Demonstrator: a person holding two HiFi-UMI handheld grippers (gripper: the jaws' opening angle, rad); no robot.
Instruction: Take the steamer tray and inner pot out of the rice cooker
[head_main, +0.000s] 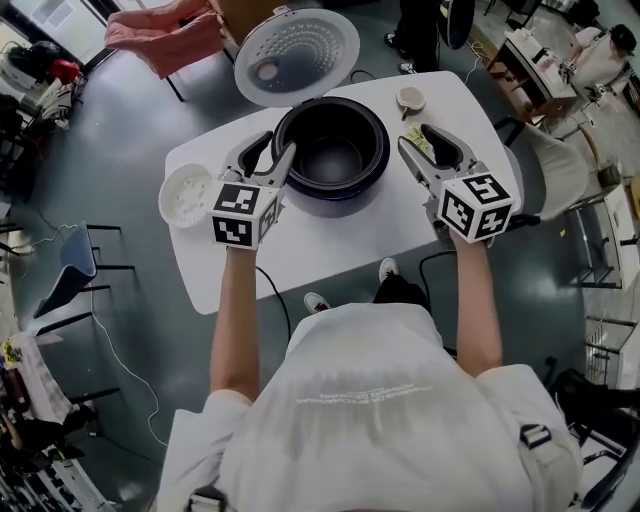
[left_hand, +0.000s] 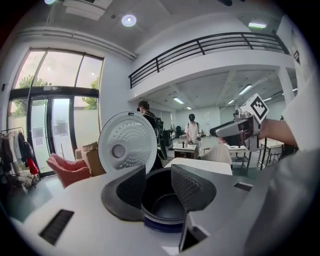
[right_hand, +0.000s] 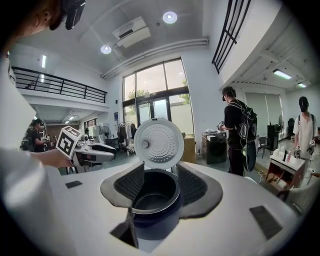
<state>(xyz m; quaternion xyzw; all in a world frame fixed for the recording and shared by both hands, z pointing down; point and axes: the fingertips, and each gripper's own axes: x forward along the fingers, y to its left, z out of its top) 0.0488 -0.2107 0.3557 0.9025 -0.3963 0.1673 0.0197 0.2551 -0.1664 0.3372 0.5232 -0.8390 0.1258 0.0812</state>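
- The steamer tray already lies on the white table, at 9 o'clock from the rice cooker and near the table's edge. A backward swing of the left arm could push it over the side.
- The left gripper has its jaws about half apart and holds nothing. Its tips are at the 9 o'clock rim of the inner pot, which is framed between them in the left gripper view. If the jaws close too shallow on that thin lip, the smooth metal would likely slip out during the lift.
- The inner pot sits down in the cooker and looks empty. If only one side is gripped, it could tilt and jam against the cooker wall, or drag the cooker across the table.
- The lid stands open at 12 o'clock. A pot raised at a slant toward it could knock it.
- The right gripper has its jaws wide and empty and is at 3 o'clock, close to the cooker without touching it. If it closes late or at a different height from the left, the pot would rock.
- A small cup sits at 2 o'clock, just beyond the right gripper's tips, where a forward overshoot could tip it.
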